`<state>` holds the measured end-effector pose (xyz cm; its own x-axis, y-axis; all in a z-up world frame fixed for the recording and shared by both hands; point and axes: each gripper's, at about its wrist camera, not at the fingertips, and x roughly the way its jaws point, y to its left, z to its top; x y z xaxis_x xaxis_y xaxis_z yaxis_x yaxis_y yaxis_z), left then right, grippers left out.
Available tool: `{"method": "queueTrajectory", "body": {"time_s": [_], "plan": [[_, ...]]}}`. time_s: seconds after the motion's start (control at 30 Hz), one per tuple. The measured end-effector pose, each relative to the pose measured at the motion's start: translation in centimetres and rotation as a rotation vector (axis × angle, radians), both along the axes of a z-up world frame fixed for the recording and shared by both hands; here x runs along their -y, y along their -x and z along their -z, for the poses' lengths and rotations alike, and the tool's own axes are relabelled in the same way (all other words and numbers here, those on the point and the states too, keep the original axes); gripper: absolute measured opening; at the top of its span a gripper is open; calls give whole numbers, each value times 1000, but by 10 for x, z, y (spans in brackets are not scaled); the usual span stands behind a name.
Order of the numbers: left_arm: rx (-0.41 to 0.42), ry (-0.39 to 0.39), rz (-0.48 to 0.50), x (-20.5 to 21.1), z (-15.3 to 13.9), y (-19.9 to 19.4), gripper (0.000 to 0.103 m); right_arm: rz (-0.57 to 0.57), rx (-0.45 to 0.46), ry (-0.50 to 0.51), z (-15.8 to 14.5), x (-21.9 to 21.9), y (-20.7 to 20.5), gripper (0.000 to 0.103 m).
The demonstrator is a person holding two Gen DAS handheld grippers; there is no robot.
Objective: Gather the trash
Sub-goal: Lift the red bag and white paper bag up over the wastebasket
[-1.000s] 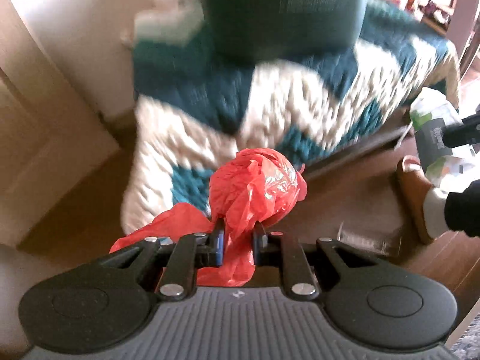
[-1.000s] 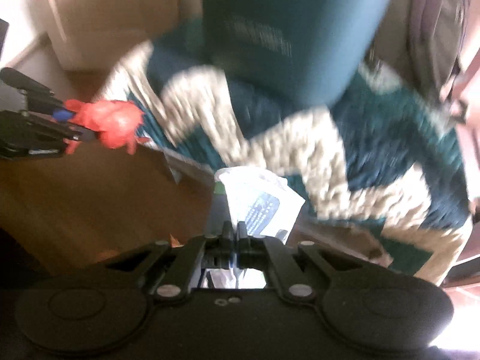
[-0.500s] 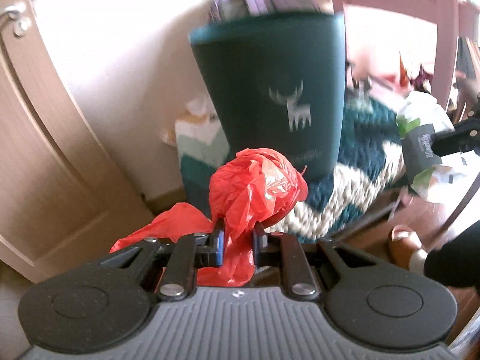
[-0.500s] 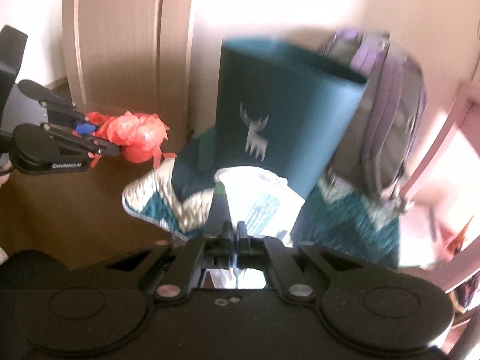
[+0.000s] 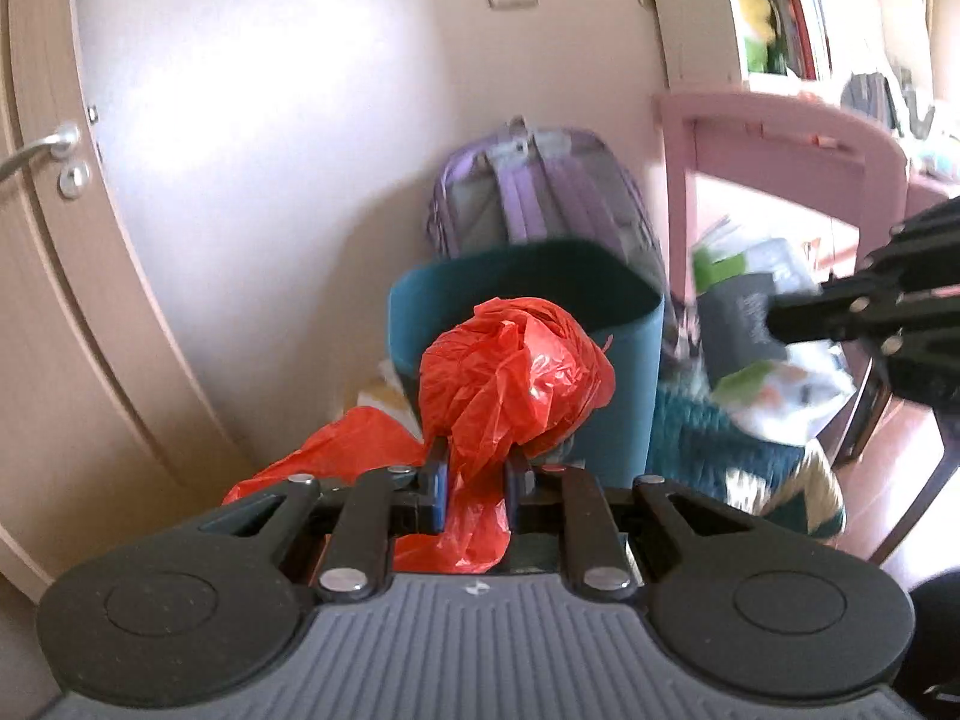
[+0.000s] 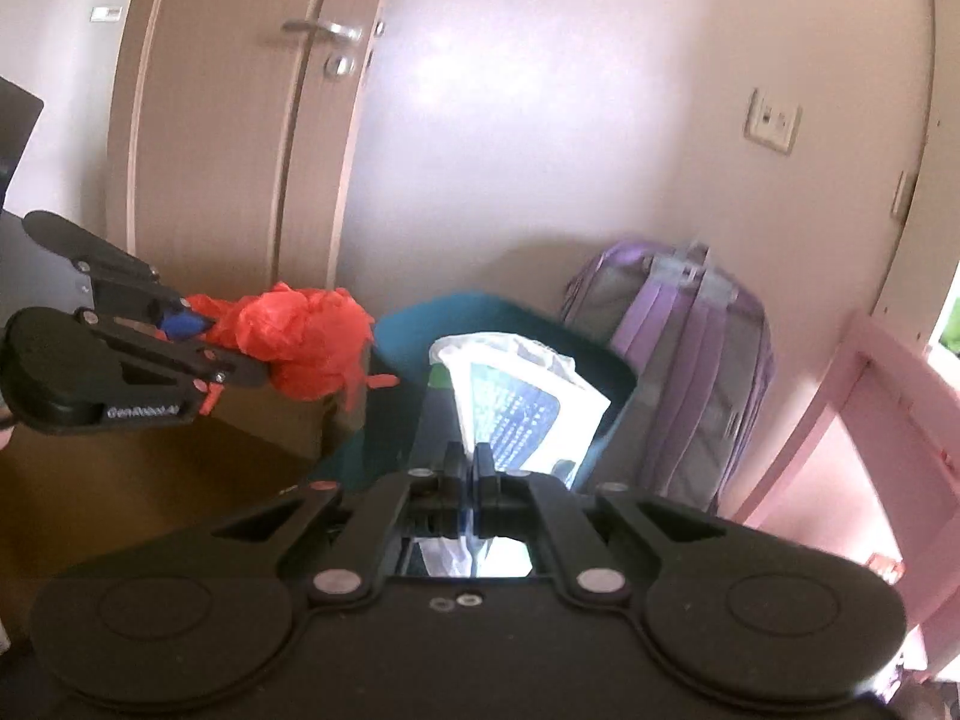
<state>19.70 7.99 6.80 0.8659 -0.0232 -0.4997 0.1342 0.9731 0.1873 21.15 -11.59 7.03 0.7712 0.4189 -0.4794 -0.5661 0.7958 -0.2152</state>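
Nearest, the left gripper (image 5: pixel 471 483) is clamped on the gathered neck of a crumpled red plastic bag (image 5: pixel 513 372), so the bulk of the bag balloons free ahead of the fingers and can fall clear once let go. Its body carries small white lettering in the right wrist view that appears to read "GenRobot.AI", though blur makes this uncertain. The right gripper (image 6: pixel 467 468) is pinched nearly closed on the edge of a white wrapper (image 6: pixel 519 402) with a dark blue printed panel; the print is rows of fine text, too small and blurred to read. An edge grip suits so thin and limp a piece.

Just beyond both stands the teal bin (image 5: pixel 624 372), its mouth open and tilted toward the viewer. Both pieces of trash are held up near its rim, the wrapper seemingly over the opening, the red bag at the near left edge: probably the approach to a drop.

Behind the bin a purple backpack (image 6: pixel 690 360) leans on the wall. Farther left is a door (image 6: pixel 228 150); on the wall, a switch plate (image 6: pixel 773 120), unmarked.
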Motion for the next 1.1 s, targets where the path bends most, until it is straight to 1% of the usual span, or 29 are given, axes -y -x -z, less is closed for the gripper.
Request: {"method": "queueTrajectory", "body": {"time_s": [0.17,0.27,0.3,0.4,0.53,0.63,0.77,1.03,1.1], "plan": [[30,81,-9,3,-31,-27,17,14,51,-38,-23,-2,-26,0],[46,153,-15,3,-46,-47,17,31,66,-56,-31,-5,-45,0],[49,174,-17,3,-49,-56,17,37,70,-62,-34,-6,-45,0],[59,238,-30,2,-59,-80,17,48,78,-69,-37,-9,-59,0],[51,332,-42,0,-64,-108,17,63,76,-79,-34,-12,-81,0],[23,385,-50,0,-59,-131,17,72,46,-96,-25,-14,-99,0],[-18,416,-60,2,-42,-157,17,82,7,-84,-8,-19,-123,0],[-121,373,-88,8,3,-200,17,93,-81,-57,23,-29,-157,0],[-141,359,-95,8,14,-206,17,87,-90,-44,30,-32,-162,0]]}}
